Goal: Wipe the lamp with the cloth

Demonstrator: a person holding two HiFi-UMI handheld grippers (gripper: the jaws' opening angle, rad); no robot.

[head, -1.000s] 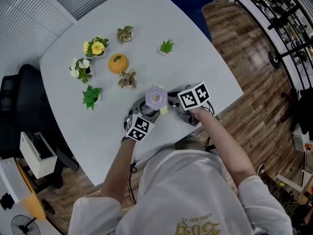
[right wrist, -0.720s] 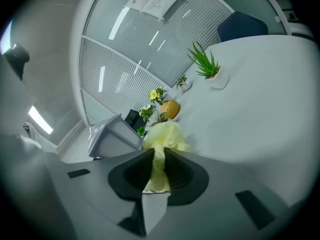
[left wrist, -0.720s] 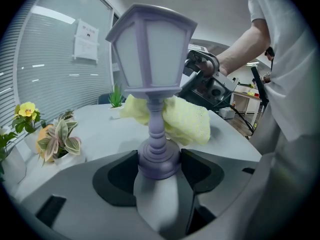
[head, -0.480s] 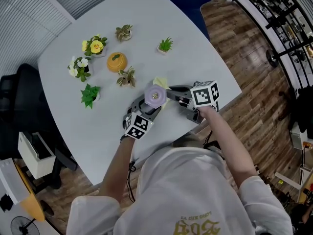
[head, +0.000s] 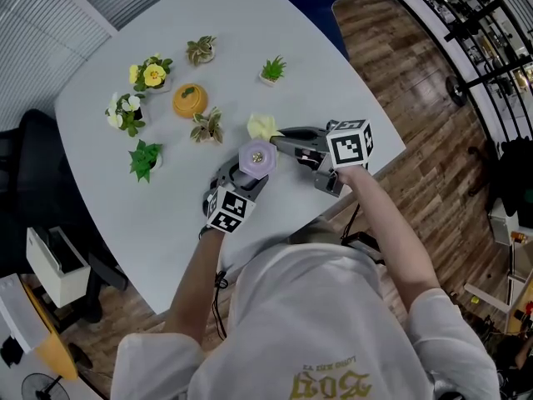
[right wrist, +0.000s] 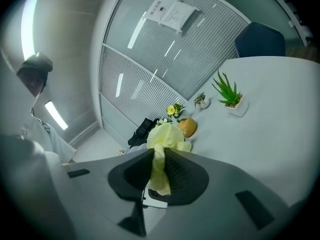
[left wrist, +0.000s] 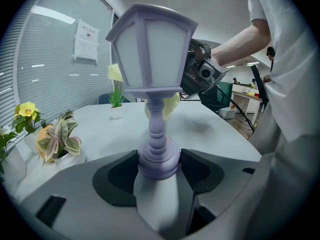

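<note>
A small lilac lantern-shaped lamp (left wrist: 152, 84) stands upright, with my left gripper (left wrist: 159, 165) shut on its round base. From the head view I look down on the lamp's top (head: 256, 157), my left gripper (head: 237, 186) just below it. My right gripper (right wrist: 160, 170) is shut on a pale yellow cloth (right wrist: 162, 149) that bunches out past the pads. In the head view the cloth (head: 263, 127) sits just beyond the lamp's top, at the tip of my right gripper (head: 279, 140). The left gripper view shows the cloth (left wrist: 169, 104) behind the lamp's stem.
On the white table (head: 233, 65) stand several small potted plants: yellow flowers (head: 150, 74), a green spiky plant (head: 271, 69), a leafy green one (head: 143, 158), a variegated one (head: 206, 127), and an orange pot (head: 190, 100). A dark chair (head: 33, 173) is at the left.
My right gripper has risen with the cloth from beside the lamp's lower part to behind its top. The left gripper and lamp have kept still.
</note>
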